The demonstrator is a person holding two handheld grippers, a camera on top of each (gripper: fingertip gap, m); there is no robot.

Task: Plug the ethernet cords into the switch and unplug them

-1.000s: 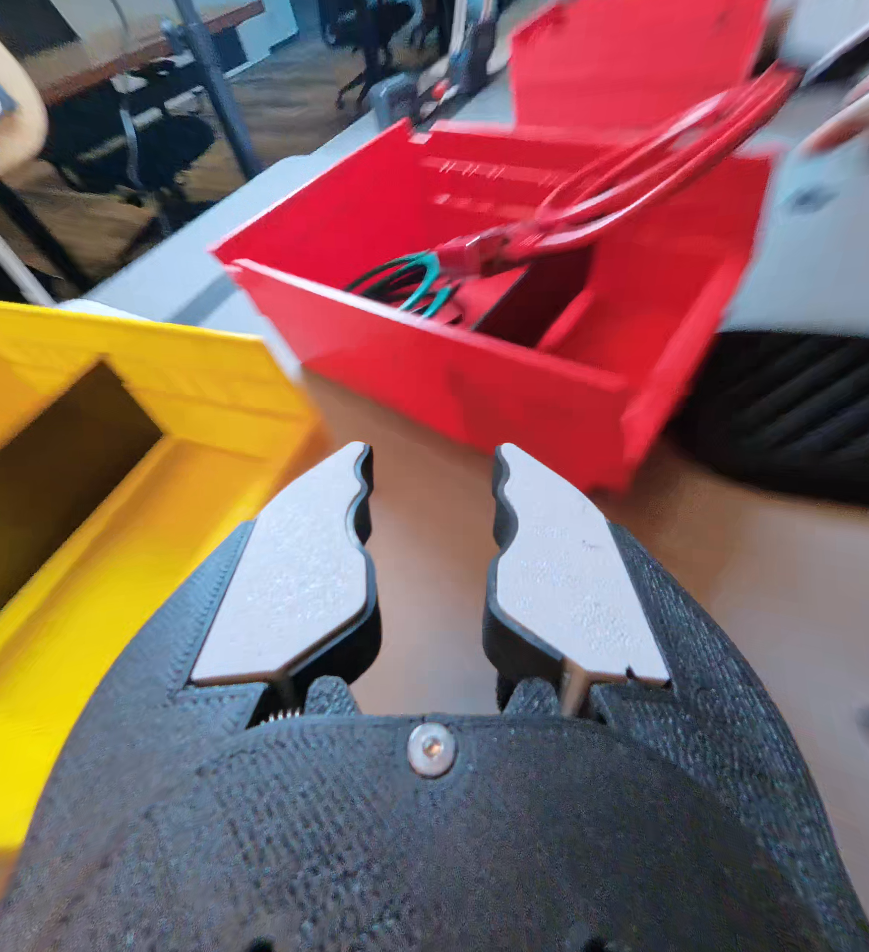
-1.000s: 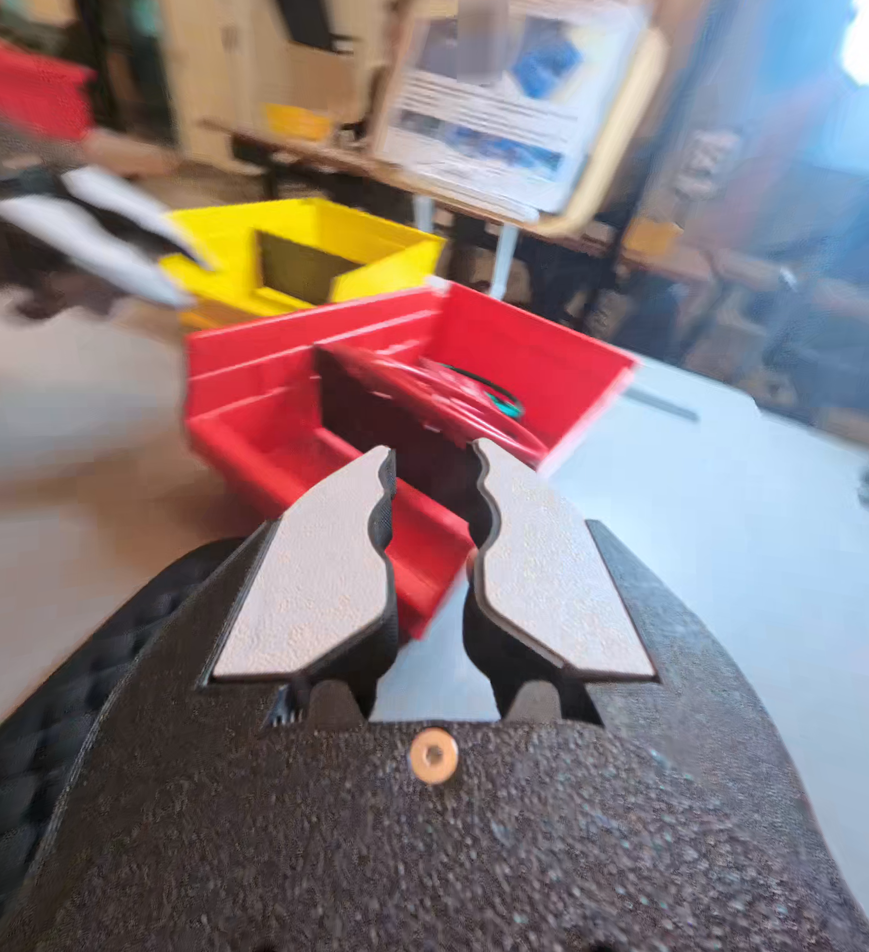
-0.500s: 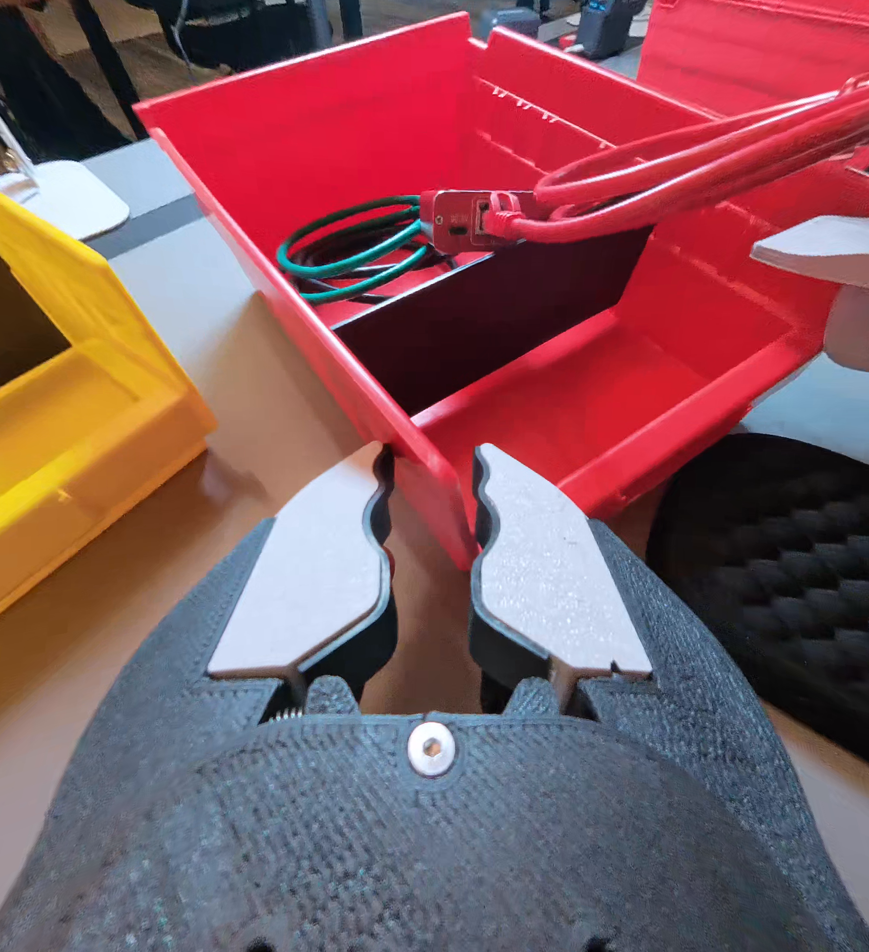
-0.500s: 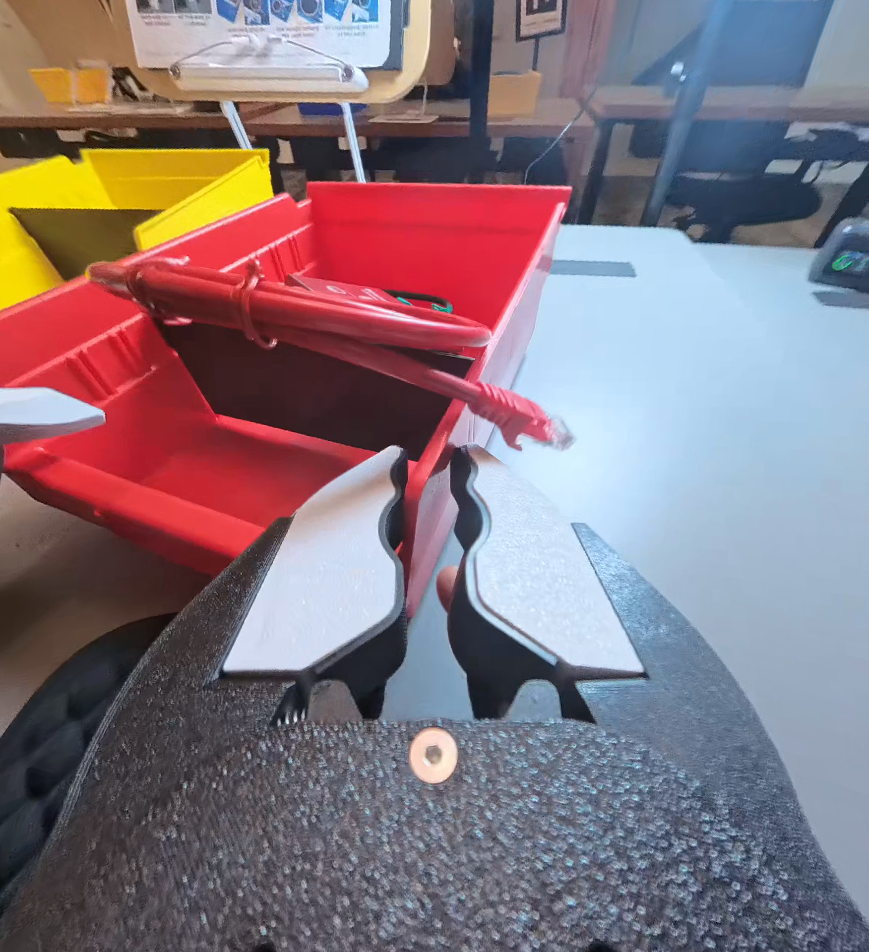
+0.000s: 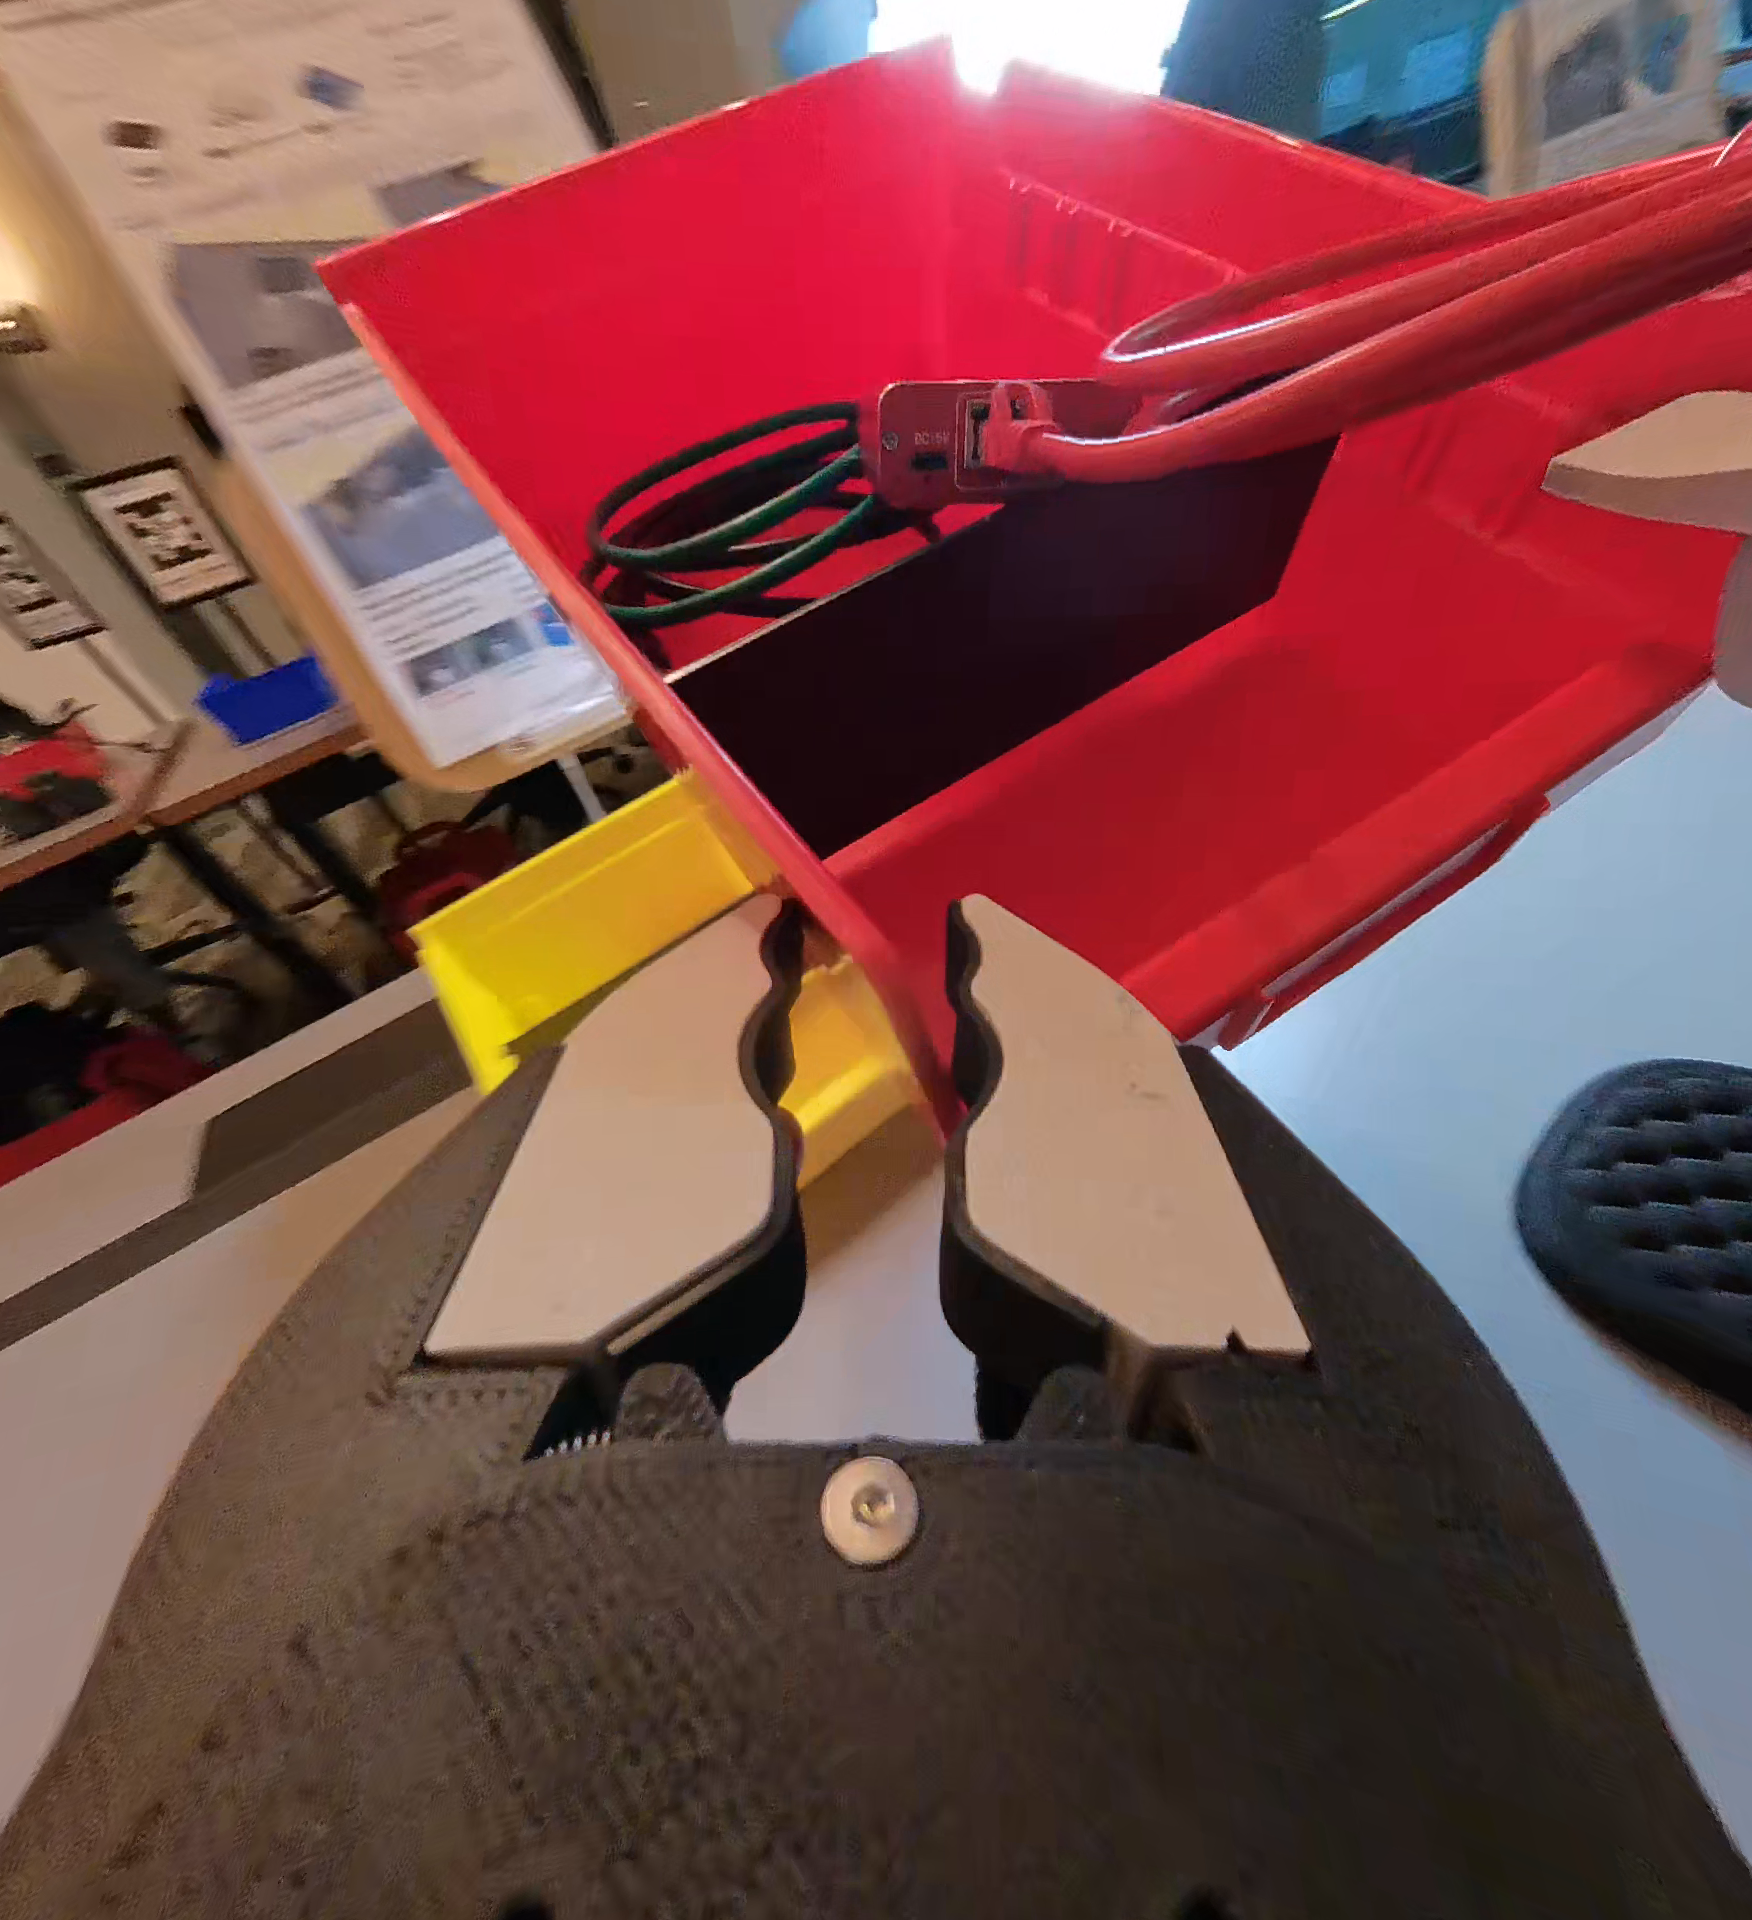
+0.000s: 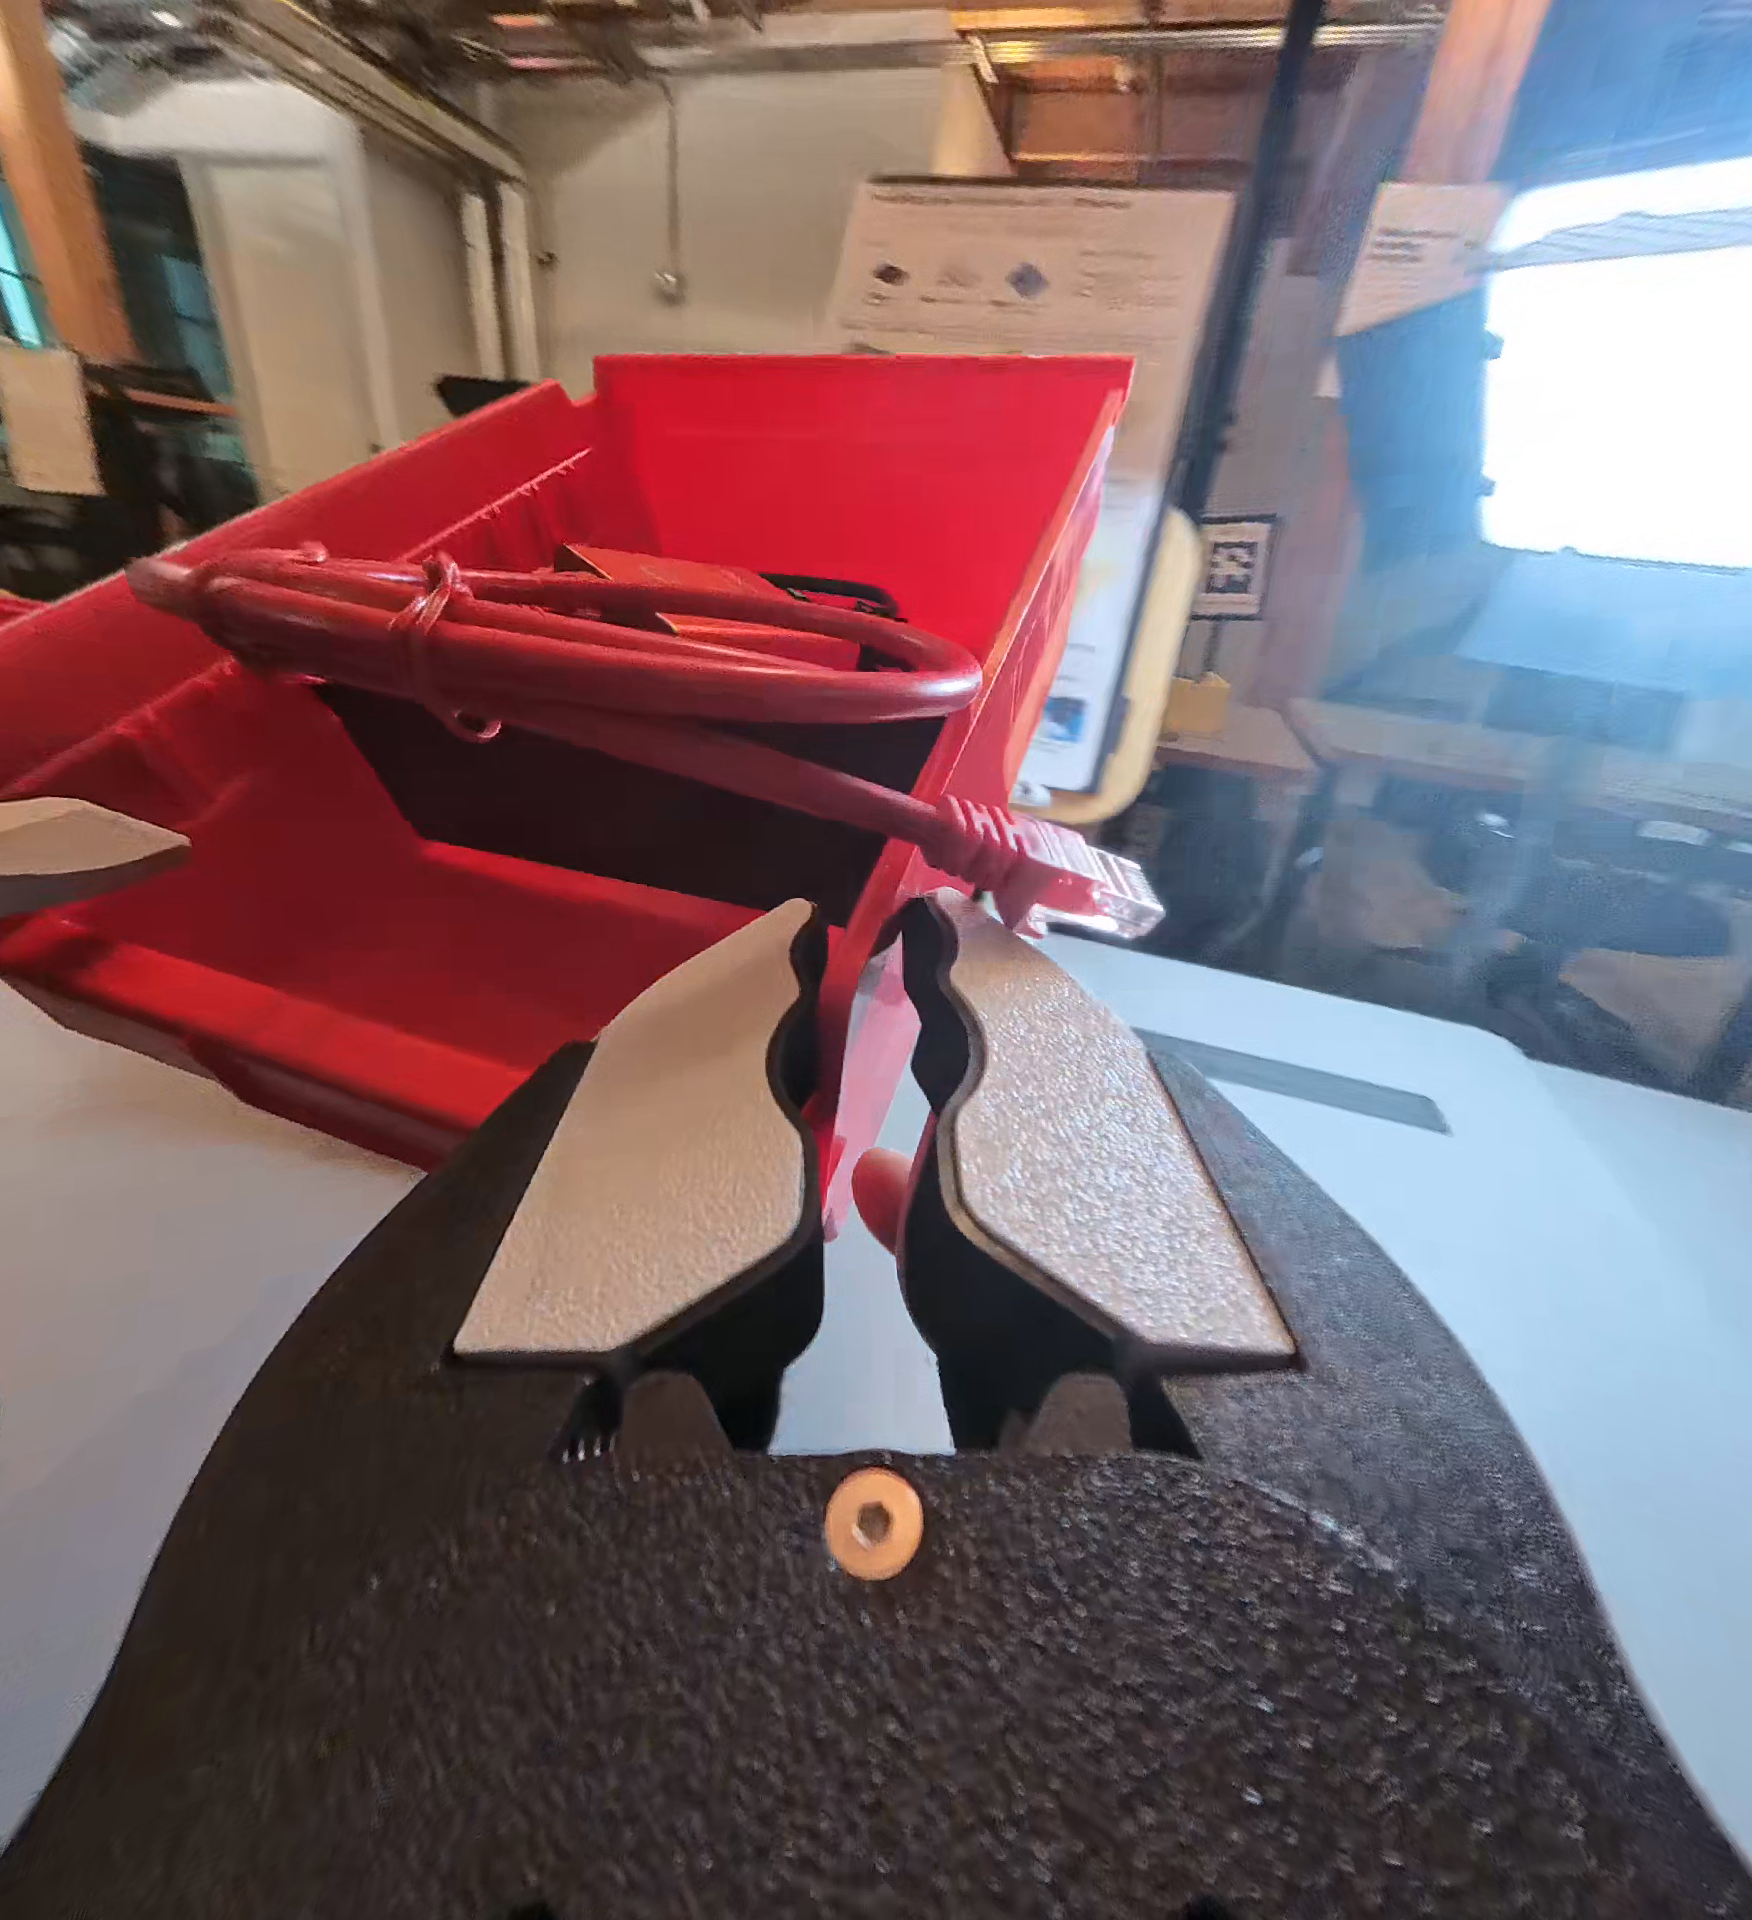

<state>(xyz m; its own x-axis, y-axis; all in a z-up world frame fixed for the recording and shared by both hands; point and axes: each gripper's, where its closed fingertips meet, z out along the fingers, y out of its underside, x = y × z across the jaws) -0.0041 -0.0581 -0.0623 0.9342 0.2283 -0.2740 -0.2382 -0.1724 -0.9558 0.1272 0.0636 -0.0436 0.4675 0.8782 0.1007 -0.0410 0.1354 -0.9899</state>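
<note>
Your left gripper [image 5: 867,1023] and right gripper [image 6: 856,997] are each clamped on a front corner wall of the red bin [image 5: 747,343], which sat flat half a second ago and now tips up toward you, so you are repositioning it, not plugging yet. Beyond the jaws, the red switch [image 5: 955,442] lies in the back compartment with one red cord [image 6: 581,665] plugged in, its free plug [image 6: 1080,868] hanging just past your right fingertips, the green cord [image 5: 737,540] coiled beside the switch.

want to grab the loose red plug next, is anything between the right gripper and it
Only the red bin's side wall, which the right gripper is clamped on. The red cord's loose plug hangs over that wall just beyond the gripper, on the outer side, with nothing else visible between.
</note>
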